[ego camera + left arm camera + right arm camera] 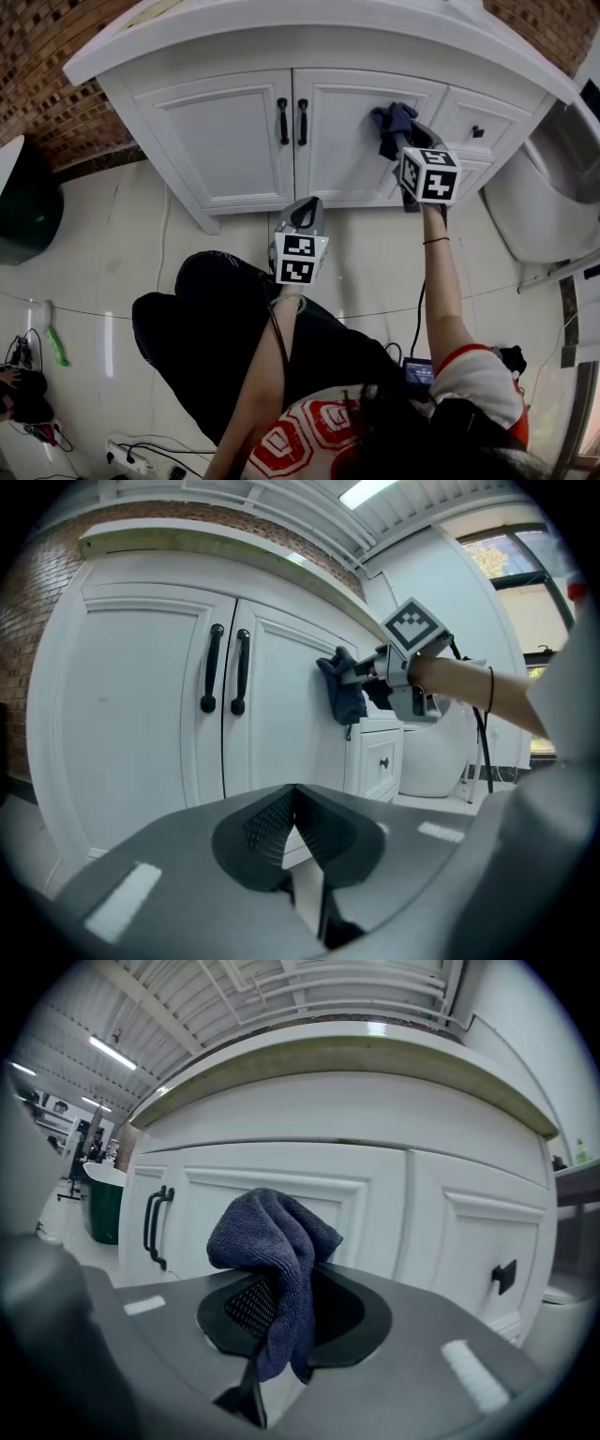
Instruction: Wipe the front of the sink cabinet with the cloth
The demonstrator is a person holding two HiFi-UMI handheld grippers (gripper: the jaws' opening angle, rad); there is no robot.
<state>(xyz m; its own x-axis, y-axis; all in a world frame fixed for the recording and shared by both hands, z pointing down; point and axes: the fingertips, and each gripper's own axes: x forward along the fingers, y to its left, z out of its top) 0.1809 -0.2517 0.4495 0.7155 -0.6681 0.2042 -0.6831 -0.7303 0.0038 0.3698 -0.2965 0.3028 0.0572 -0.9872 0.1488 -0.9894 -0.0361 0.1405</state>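
The white sink cabinet (pixel 225 141) has two doors with black handles (pixel 292 121) and small drawers on its right. A dark blue cloth (pixel 392 127) is bunched against the upper right part of the right-hand door (pixel 361 131). My right gripper (pixel 412 142) is shut on the cloth (pixel 277 1260), which hangs from between its jaws close to the door panel (pixel 272 1194). My left gripper (pixel 305 217) hangs lower, off the cabinet, jaws shut with nothing in them (pixel 292 822). In the left gripper view the cloth (pixel 341 688) and right gripper (pixel 389 672) show at the door's edge.
A white toilet (pixel 548 187) stands right of the cabinet. A dark green bin (pixel 23 211) sits at the left by the brick wall (pixel 42 84). Cables and a power strip (pixel 127 455) lie on the tiled floor. The person's dark-trousered knee (pixel 216 309) is below the left gripper.
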